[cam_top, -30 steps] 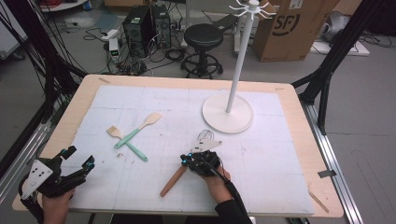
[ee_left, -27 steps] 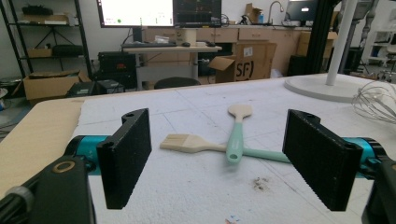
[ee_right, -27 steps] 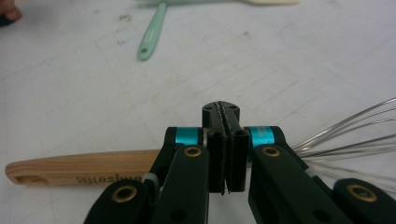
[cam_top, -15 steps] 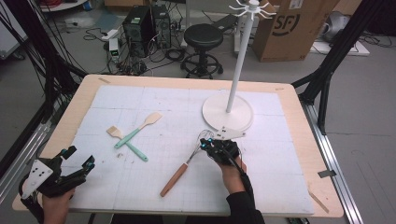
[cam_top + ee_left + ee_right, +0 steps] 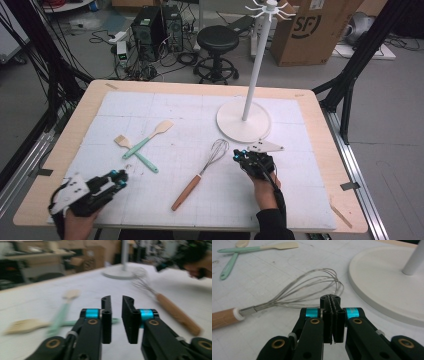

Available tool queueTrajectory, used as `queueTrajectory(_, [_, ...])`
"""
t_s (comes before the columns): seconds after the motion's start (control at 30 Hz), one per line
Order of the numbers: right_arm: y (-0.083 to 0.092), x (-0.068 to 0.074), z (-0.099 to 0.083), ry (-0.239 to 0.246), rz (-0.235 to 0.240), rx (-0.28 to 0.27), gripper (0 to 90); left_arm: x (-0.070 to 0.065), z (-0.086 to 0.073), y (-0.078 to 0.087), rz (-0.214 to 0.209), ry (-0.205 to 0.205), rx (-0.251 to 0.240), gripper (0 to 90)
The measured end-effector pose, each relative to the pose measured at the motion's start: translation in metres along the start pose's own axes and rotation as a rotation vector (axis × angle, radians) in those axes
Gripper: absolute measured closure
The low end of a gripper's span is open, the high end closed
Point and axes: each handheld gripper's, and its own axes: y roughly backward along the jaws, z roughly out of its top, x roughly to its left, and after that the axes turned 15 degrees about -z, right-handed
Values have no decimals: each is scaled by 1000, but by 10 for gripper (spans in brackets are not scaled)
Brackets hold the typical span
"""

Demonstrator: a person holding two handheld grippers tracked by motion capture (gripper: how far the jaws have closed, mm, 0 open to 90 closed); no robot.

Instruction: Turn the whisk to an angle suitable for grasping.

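whisk lies free beside the stand, both grippers empty

wooden table [image 5: 310, 100] under a white gridded mat, with cables, a black stool and a cardboard box on the floor behind it. you hold 2 grippers over the near edge.

your right gripper [image 5: 240, 156] sits just right of the whisk [image 5: 200, 172], its jaws pressed flat together with nothing between them; the right gripper view [image 5: 331, 300] shows the closed tips just short of the wire loops [image 5: 312, 286], near but apart as far as the picture tells. the whisk lies flat on the mat, wooden handle toward you, wire head toward the round base of the white hanging stand [image 5: 243, 121], just beside it and not touching.

your left gripper [image 5: 120, 175] hovers at the near left corner. the left gripper view [image 5: 117, 302] shows its jaws nearly together with a narrow gap and nothing held; they have just been closing. ahead of it lie 2 mint-handled utensils crossed over each other, a spatula [image 5: 147, 139] and a brush [image 5: 135, 152].

judging by the layout, the work is hanging utensils on the stand's top hooks [image 5: 270, 7]. none hangs there, so all 3 pieces are left to do.

compared with 1 second ago, your right gripper has moved from over the whisk head toward the right, closer to the stand base, and the whisk head has swung along with it toward the stand. your left gripper has moved inward along the near edge.
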Motion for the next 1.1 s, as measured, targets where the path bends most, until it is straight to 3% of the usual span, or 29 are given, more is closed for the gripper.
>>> queueTrajectory(0.1, [-1,-8,0,-26,-1,-7,890,-17,3,-33,-105,38,57,843])
queueTrajectory(0.2, [-7,-13,4,-35,-4,-1,891,-37,6,-59,-208,27,97,856])
queueTrajectory(0.37, [-22,-14,10,-38,11,13,891,-59,11,-83,-290,-1,143,867])
queueTrajectory(0.43, [-28,-14,14,-40,10,23,891,-68,13,-94,-303,-1,197,867])
queueTrajectory(0.47, [-28,-14,14,-40,10,23,891,-68,13,-94,-303,-1,197,871])
queueTrajectory(0.63, [-32,-10,28,-11,22,17,890,-72,10,-112,-234,8,350,886])
queueTrajectory(0.7, [-32,-8,30,-5,22,15,890,-69,9,-113,-204,28,381,889])
queueTrajectory(0.87, [-33,-6,32,6,23,20,890,-64,10,-107,-139,22,414,893])
queueTrajectory(1.1, [-35,-7,35,2,22,22,890,-45,8,-93,-54,71,412,892])
